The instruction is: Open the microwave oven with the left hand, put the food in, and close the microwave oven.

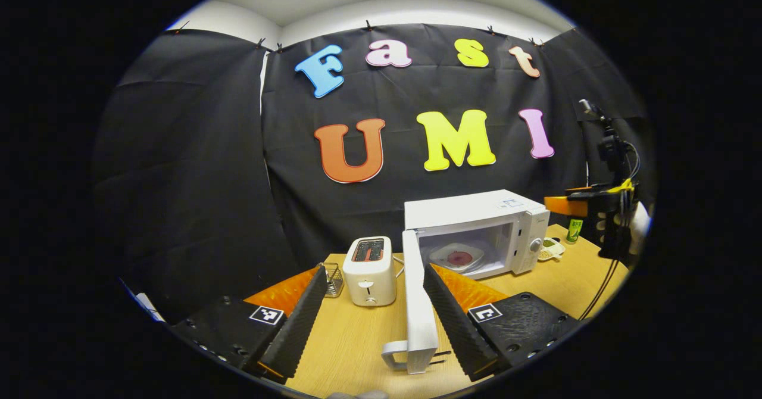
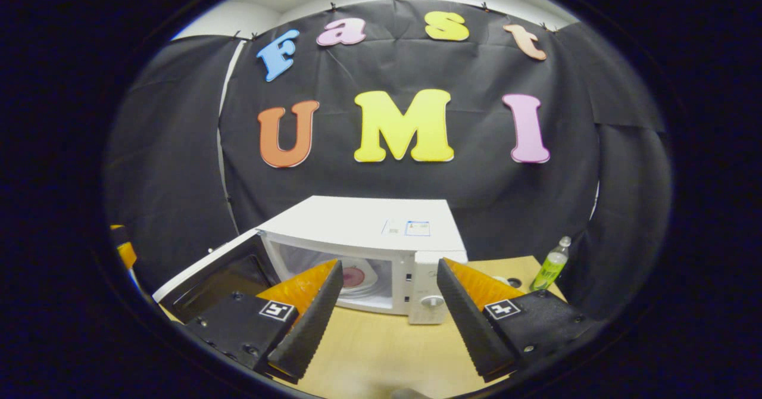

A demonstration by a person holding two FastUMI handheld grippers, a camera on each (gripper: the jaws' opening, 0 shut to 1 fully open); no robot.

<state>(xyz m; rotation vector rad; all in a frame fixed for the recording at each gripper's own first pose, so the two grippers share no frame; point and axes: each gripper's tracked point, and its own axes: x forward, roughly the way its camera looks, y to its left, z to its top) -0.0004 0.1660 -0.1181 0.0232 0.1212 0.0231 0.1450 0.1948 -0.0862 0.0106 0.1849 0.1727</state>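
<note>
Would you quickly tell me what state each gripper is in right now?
Left gripper: open, holding nothing; the microwave door stands between its fingers, not clamped.
Right gripper: open, holding nothing.

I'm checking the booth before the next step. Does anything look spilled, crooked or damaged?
Nothing stands out. The microwave sits square on the table with its door swung open and the plate of food flat inside. The toaster and the green bottle stand upright. No spills show.
</note>
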